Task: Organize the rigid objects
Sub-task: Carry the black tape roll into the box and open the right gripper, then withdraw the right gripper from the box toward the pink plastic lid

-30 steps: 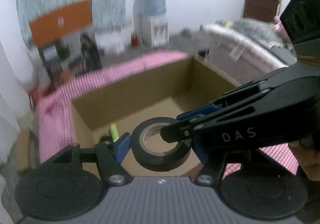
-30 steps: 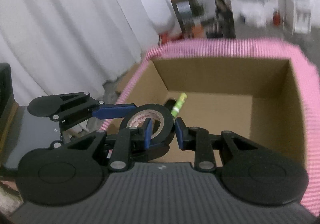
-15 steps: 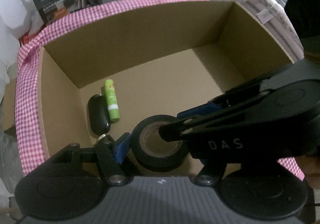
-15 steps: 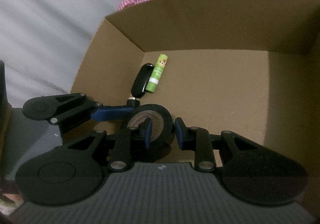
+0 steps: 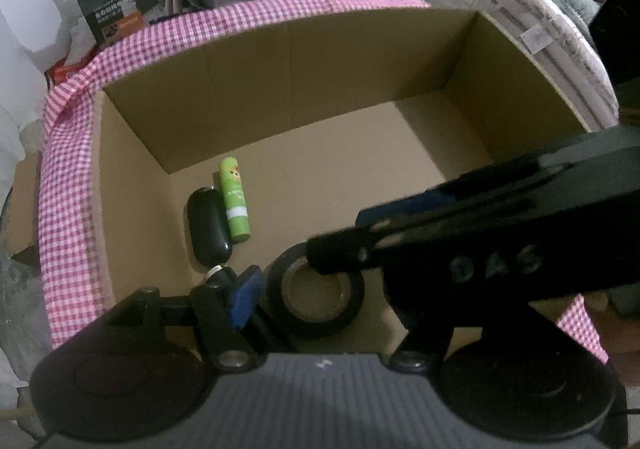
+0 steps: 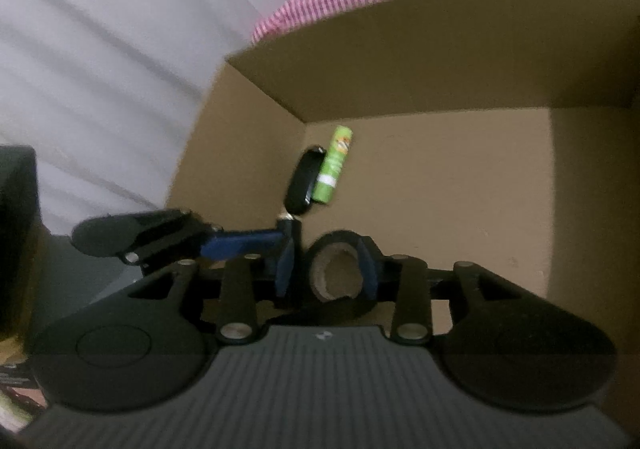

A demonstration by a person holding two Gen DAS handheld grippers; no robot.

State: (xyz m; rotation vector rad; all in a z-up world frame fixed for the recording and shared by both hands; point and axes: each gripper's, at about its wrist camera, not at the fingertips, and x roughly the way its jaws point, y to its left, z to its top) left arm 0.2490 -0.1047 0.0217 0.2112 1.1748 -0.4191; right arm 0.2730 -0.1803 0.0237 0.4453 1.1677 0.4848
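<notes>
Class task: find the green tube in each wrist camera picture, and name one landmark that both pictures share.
Left wrist: green tube lies left of centre on the box floor.
Right wrist: green tube lies just above centre, near the box's far-left corner.
Shared landmark: the black oval case alongside it.

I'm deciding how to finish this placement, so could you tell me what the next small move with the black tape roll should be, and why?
Probably let the right gripper finish opening and lift clear. Its jaws are opening around the wall of the tape roll, which sits low in the cardboard box, beside the green tube.
</notes>
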